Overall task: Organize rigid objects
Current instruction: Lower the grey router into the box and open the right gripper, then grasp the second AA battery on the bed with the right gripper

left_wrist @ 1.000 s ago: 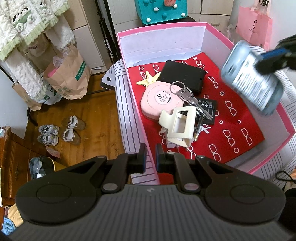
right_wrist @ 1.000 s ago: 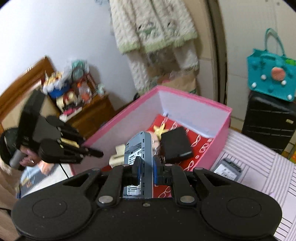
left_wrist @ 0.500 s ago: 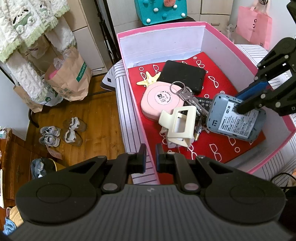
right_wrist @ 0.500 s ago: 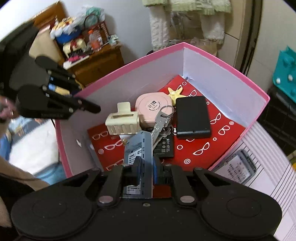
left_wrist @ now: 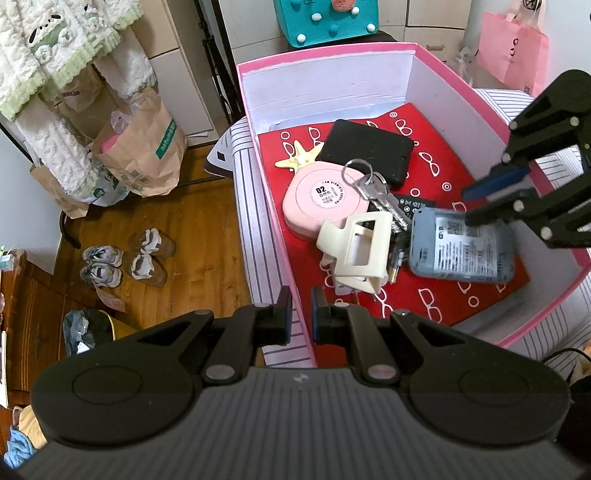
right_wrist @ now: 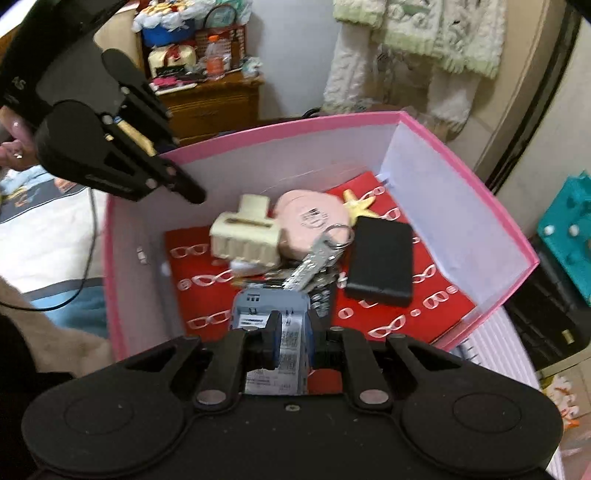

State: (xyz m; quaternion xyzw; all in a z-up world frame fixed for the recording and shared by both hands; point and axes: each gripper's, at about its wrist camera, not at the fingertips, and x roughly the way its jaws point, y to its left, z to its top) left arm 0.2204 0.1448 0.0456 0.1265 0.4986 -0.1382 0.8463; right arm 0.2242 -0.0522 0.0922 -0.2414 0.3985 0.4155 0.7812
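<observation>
A pink box (left_wrist: 458, 79) with a red glasses-print liner (left_wrist: 436, 162) holds a pink round case (left_wrist: 321, 199), a cream hair claw (left_wrist: 358, 251), keys (left_wrist: 376, 192), a black case (left_wrist: 365, 151) and a yellow starfish (left_wrist: 299, 158). A grey labelled device (left_wrist: 461, 254) lies flat on the liner at the box's right, touching the keys. My right gripper (left_wrist: 468, 207) is shut on its edge; the right wrist view shows the device (right_wrist: 269, 306) pinched in the right gripper (right_wrist: 291, 332). My left gripper (left_wrist: 299, 314) is shut on the box's near left wall (left_wrist: 280, 236).
The box sits on a striped surface (left_wrist: 251, 236). To the left lie a wooden floor (left_wrist: 192, 229), shoes (left_wrist: 122, 258) and paper bags (left_wrist: 144, 155). A teal bag (left_wrist: 325, 18) and a pink bag (left_wrist: 513, 44) stand behind the box. A wooden cabinet (right_wrist: 210, 103) is beyond it.
My right gripper carried the grey device down from above the box's right rim, rolled, and set it flat on the liner beside the keys. The left gripper stayed put.
</observation>
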